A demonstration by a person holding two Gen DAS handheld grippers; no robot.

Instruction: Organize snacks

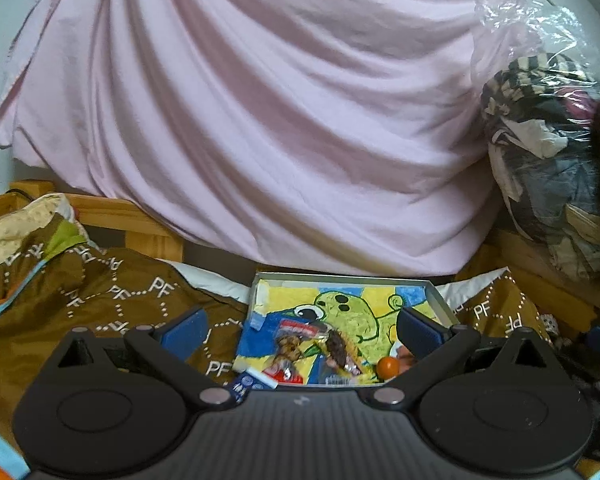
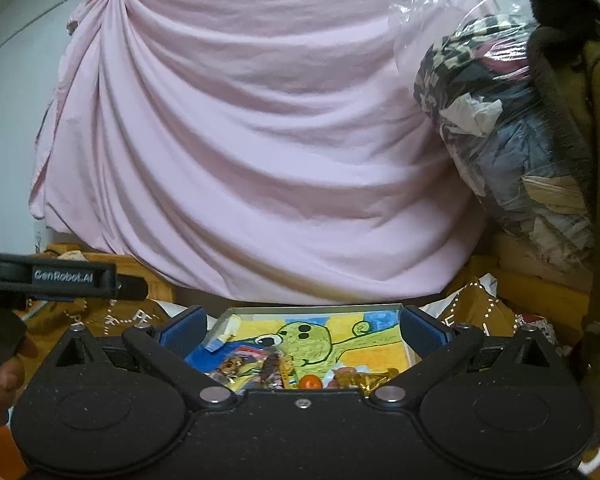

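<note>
A shallow box (image 1: 438,294) with a green cartoon dinosaur on its floor lies on the bed; it is also in the right wrist view (image 2: 316,309). Its near end holds a red snack packet (image 1: 290,354), a dark wrapped snack (image 1: 338,350) and a small orange ball (image 1: 387,367). The right wrist view shows that orange ball (image 2: 311,382), a gold wrapper (image 2: 364,380) and other packets (image 2: 256,366). My left gripper (image 1: 300,330) hangs open above the box's near end. My right gripper (image 2: 300,330) is open too, nothing between its fingers. A blue packet (image 1: 244,388) lies just outside the box.
A brown patterned duvet (image 1: 100,300) covers the bed on the left. A pink sheet (image 1: 260,120) hangs behind the box. A clear bag of clothes (image 1: 548,152) sits at the right on a wooden frame (image 1: 540,264). A hand (image 2: 4,380) holds the other gripper at left.
</note>
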